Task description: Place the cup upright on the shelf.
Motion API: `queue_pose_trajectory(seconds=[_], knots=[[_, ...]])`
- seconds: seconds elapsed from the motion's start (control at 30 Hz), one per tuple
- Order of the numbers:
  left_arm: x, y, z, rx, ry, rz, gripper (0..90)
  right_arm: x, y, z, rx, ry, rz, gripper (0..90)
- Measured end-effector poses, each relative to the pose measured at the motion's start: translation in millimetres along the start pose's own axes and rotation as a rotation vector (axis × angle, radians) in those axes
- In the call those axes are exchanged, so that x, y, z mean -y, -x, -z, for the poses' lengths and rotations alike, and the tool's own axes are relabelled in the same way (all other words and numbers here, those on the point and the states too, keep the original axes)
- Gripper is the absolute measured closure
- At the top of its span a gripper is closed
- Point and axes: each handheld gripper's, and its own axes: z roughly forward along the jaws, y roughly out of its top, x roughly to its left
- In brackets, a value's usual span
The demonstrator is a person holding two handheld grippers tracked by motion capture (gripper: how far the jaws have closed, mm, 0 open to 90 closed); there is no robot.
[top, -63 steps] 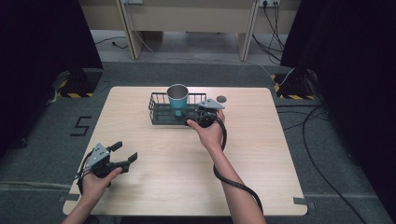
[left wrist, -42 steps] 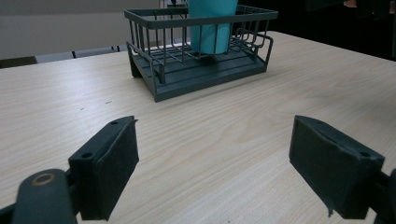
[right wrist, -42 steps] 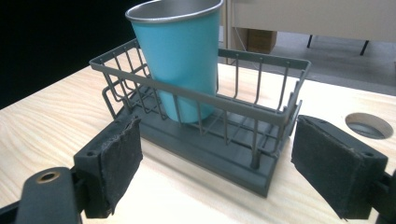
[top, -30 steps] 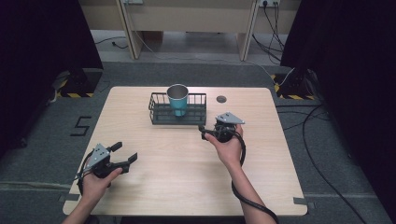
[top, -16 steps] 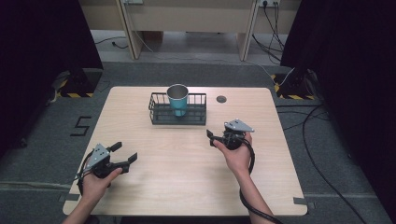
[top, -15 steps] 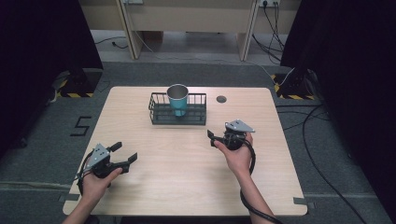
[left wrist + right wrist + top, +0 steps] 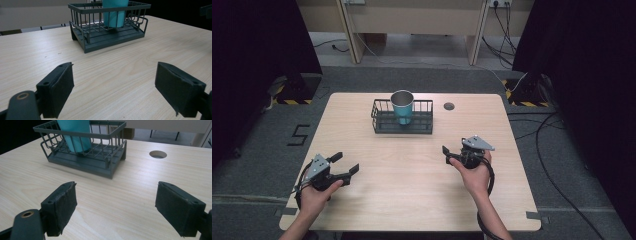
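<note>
A dark wire basket (image 7: 424,123) stands at the far middle of the wooden table (image 7: 412,195). Upright inside it is a teal cup (image 7: 402,107) with a metal rim. My right gripper (image 7: 448,155) is held low over the table to the front right of the basket, open and empty. At the front left my left gripper (image 7: 346,162) is also open and empty. In the left gripper view the open jaws (image 7: 117,85) face the basket (image 7: 112,38) and cup (image 7: 113,12). The right gripper view has the open jaws (image 7: 116,207) facing the basket (image 7: 82,163) and cup (image 7: 75,135).
A round cable hole (image 7: 449,106) is cut into the table right of the basket, also seen as a hole (image 7: 158,154) in the right gripper view. Bare wood lies between both grippers and the basket. Cables run on the floor at the right.
My right gripper has drawn back from the basket's right end toward the near right of the table, empty. The left gripper and the cup have stayed put.
</note>
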Motion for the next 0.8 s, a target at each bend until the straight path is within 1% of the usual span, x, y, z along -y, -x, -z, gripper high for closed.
queue_pose_trajectory(seconds=[0.3,0.47,0.57,0.6,0.67,0.7,0.8], knots=[[0.1,0.2,-0.1,-0.001,0.005,0.005,14.7,13.5,2.8,13.1,0.005,-0.001,0.001,18.1],[0.2,0.0,0.0,-0.002,0.005,0.004,14.8,26.4,5.0,24.8,0.010,0.010,-0.005,18.1],[0.3,0.1,-0.1,-0.002,0.002,0.002,14.8,30.5,5.9,29.2,0.012,0.017,-0.004,18.1],[0.3,0.1,0.0,-0.002,0.002,0.001,14.8,34.8,5.7,33.2,0.015,0.021,-0.010,18.1],[0.3,0.2,-0.2,-0.002,0.004,0.002,14.8,36.8,5.8,35.0,0.014,0.025,-0.010,18.1],[0.3,0.2,-0.3,-0.003,0.003,0.002,14.8,40.8,5.7,38.1,0.013,0.028,-0.012,18.1],[0.4,0.1,-0.5,-0.004,0.004,0.001,14.8,42.6,5.3,39.9,0.010,0.032,-0.008,18.0]])
